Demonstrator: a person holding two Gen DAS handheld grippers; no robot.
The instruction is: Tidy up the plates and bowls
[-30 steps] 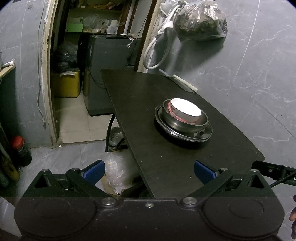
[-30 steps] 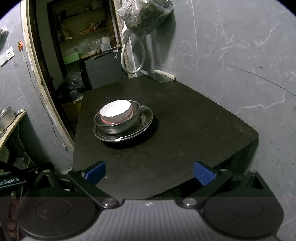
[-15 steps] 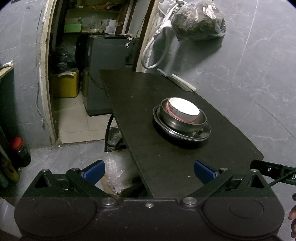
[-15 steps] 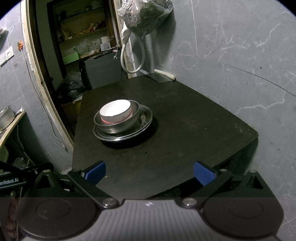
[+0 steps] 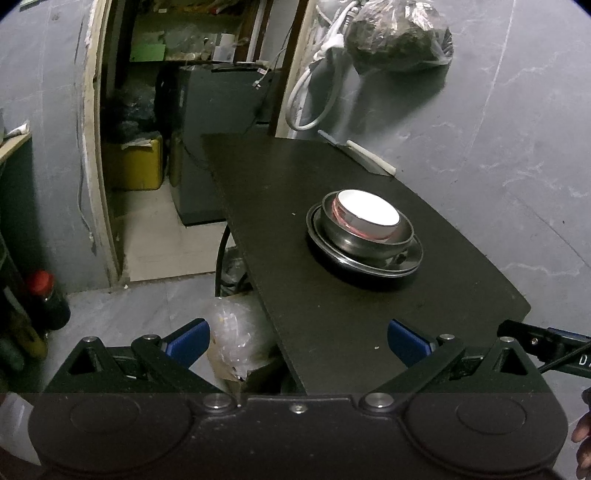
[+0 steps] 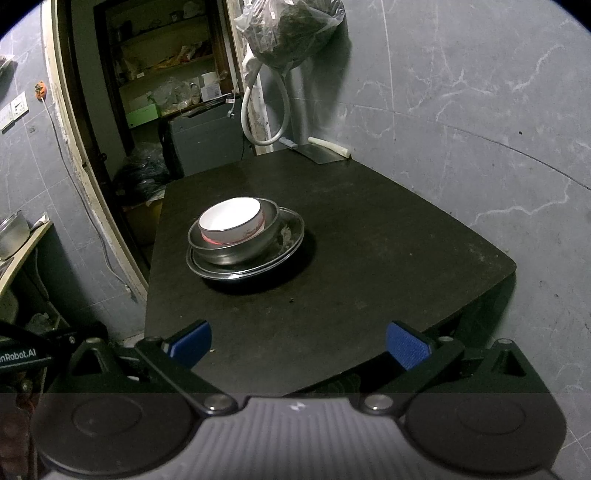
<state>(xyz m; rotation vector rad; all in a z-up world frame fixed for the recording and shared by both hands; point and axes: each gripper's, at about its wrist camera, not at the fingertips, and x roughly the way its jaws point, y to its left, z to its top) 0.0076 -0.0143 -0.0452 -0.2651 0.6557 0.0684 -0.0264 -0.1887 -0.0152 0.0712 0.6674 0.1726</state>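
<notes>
1. Your left claw (image 5: 297, 341) hung wide apart with nothing between its blue pads (image 5: 186, 338), low at the near end of the black table (image 5: 332, 325) and partly off its left edge.
2. Your right claw (image 6: 297, 341) was likewise spread and empty, held over the near edge of the same table (image 6: 369, 266).
3. You had both claws well apart from the dishes, touching none of them.
4. On the table sat one stack: a white bowl (image 6: 232, 221) with a red band nested inside a steel bowl (image 6: 236, 249), which rested on a steel plate (image 6: 284, 247).
5. From your left camera the white bowl (image 5: 369, 214) sat in the steel bowl (image 5: 364, 242) on the plate (image 5: 406, 258), towards the right side of the table.
6. At the far edge, against the grey wall, lay a cleaver (image 6: 325, 151) with a pale handle.
7. Above it hung a plastic bag (image 6: 291, 29) of dark stuff and a loop of white hose (image 6: 266, 110).
8. Under the table's left side you could see a crumpled plastic bag (image 5: 236, 332) on a box.
</notes>
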